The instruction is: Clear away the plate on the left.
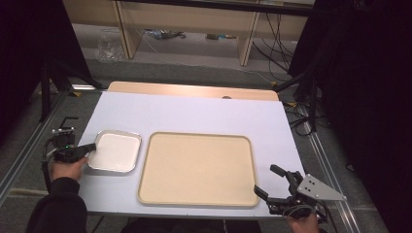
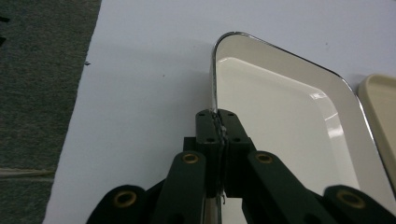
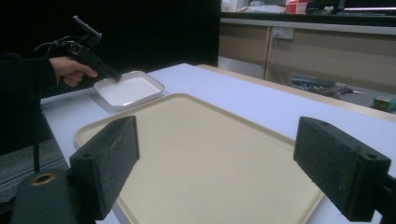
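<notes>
While clamped shut on the left rim of the small metal tray [image 1: 116, 151] near the tabletop's [image 1: 194, 114] left edge, left claw [image 1: 90, 147] nearest it; big beige tray [image 1: 197, 167] just rightward, right claw [image 1: 272, 183] gaping empty at front-right corner.

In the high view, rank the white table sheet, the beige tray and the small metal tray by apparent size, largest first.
1. White table sheet: largest, it lies under both trays.
2. Beige tray: clearly second.
3. Small metal tray: smallest, with the left gripper clamped on its rim.
All three lie flat on one surface, so nearness hardly skews this.
</notes>
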A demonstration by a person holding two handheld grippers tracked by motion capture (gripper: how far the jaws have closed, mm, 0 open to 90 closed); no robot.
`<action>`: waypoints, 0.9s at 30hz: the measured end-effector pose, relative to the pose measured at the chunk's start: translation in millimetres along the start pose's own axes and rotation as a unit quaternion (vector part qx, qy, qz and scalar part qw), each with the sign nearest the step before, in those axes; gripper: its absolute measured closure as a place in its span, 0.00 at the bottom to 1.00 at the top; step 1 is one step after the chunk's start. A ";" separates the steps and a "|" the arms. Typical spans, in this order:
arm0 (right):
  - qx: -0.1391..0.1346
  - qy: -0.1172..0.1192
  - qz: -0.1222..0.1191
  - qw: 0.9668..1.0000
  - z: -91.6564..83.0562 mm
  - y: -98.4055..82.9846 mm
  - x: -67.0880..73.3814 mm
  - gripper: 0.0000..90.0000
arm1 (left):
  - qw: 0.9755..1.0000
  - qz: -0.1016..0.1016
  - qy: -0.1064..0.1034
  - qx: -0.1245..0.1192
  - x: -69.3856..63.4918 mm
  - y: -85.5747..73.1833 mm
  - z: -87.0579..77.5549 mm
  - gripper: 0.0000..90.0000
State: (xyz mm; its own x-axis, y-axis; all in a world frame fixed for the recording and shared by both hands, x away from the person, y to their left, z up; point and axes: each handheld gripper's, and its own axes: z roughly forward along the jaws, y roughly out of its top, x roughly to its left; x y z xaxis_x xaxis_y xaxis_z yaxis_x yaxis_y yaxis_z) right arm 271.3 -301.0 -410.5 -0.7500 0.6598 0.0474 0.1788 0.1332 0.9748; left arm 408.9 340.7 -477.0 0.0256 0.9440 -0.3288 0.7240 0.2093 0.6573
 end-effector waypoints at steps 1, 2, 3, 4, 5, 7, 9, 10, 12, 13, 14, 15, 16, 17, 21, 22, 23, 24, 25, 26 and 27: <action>-0.001 0.000 0.001 1.000 -0.1 0.3 0.1 0.17 | 1.000 -0.001 0.002 -0.001 -0.5 0.3 -1.2 0.98; -0.002 0.001 -0.001 1.000 -0.1 0.3 0.2 0.17 | 1.000 -0.006 -0.002 -0.011 -1.1 0.7 -1.9 0.98; -0.002 0.001 -0.001 1.000 -0.1 0.3 0.2 0.17 | 1.000 -0.006 -0.002 -0.011 -1.1 0.7 -1.9 0.98; 0.000 -0.001 0.001 1.000 0.0 0.0 0.1 0.17 | 0.999 -0.021 -0.011 -0.029 0.6 1.3 -6.1 0.98; -0.001 -0.001 0.001 1.000 0.1 -0.1 -0.5 0.17 | 0.999 -0.032 -0.021 -0.036 1.9 1.3 -8.1 0.98; -0.001 -0.002 0.002 1.000 -0.1 -0.1 -0.1 0.17 | 0.998 -0.040 -0.029 -0.041 2.5 1.1 -9.7 0.98; -0.001 0.001 -0.001 1.000 0.2 0.0 0.3 0.17 | 0.997 -0.038 -0.041 -0.046 -0.2 2.3 -14.8 0.98; 0.000 -0.001 0.000 1.000 0.1 -0.1 0.0 0.17 | 0.997 -0.038 -0.046 -0.049 -1.4 2.8 -16.0 0.98; 0.000 -0.001 0.001 1.000 -0.2 0.0 0.0 0.17 | 0.996 -0.041 -0.055 -0.051 -5.9 2.8 -19.1 0.98; -0.001 0.001 0.001 1.000 -0.2 0.2 0.1 0.17 | 0.996 -0.037 -0.062 -0.054 -7.8 3.0 -20.1 0.98; -0.001 0.001 0.000 1.000 -0.3 0.3 0.4 0.17 | 0.996 -0.036 -0.066 -0.054 -10.6 3.4 -21.2 0.98; 0.000 0.001 0.000 1.000 -0.3 0.2 0.5 0.17 | 0.996 -0.033 -0.069 -0.054 -13.3 4.0 -22.2 0.98; -0.001 0.001 0.001 1.000 -0.1 0.1 0.2 0.17 | 0.995 -0.029 -0.073 -0.056 -16.3 4.1 -22.6 0.98; 0.000 0.000 0.001 1.000 -0.2 0.0 -0.1 0.17 | 0.995 -0.029 -0.073 -0.056 -16.3 4.1 -22.6 0.98; 0.000 0.002 0.000 1.000 0.7 -0.4 0.0 0.17 | 0.993 -0.022 -0.101 -0.052 -29.7 3.9 -22.9 0.98; 0.000 0.002 0.000 1.000 0.7 -0.4 0.0 0.17 | 0.993 -0.023 -0.107 -0.051 -33.1 4.0 -22.7 0.98; -0.001 0.000 0.002 1.000 1.3 -0.7 -0.1 0.17 | 0.992 -0.021 -0.113 -0.051 -38.1 3.8 -21.8 0.98; -0.002 0.001 0.002 1.000 1.3 -0.4 0.1 0.17 | 0.992 -0.011 -0.120 -0.046 -45.6 3.3 -20.9 0.98; 0.000 0.000 -0.001 1.000 0.4 0.1 0.4 0.17 | 0.991 -0.006 -0.123 -0.044 -50.6 3.1 -20.4 0.98; 0.000 0.002 -0.002 1.000 0.2 0.1 0.5 0.17 | 0.991 -0.001 -0.129 -0.042 -54.9 2.9 -19.4 0.98; 0.000 0.002 -0.002 1.000 0.2 0.1 0.5 0.17 | 0.991 -0.001 -0.129 -0.042 -54.9 2.9 -19.4 0.98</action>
State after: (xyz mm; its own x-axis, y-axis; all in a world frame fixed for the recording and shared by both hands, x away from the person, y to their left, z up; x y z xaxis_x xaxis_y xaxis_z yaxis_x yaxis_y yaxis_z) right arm 271.1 -300.4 -410.5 -0.7531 0.6564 0.0448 0.1760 0.1353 0.9751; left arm 396.2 294.4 -444.0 0.2076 0.8494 -0.4853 0.6640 0.2419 0.7075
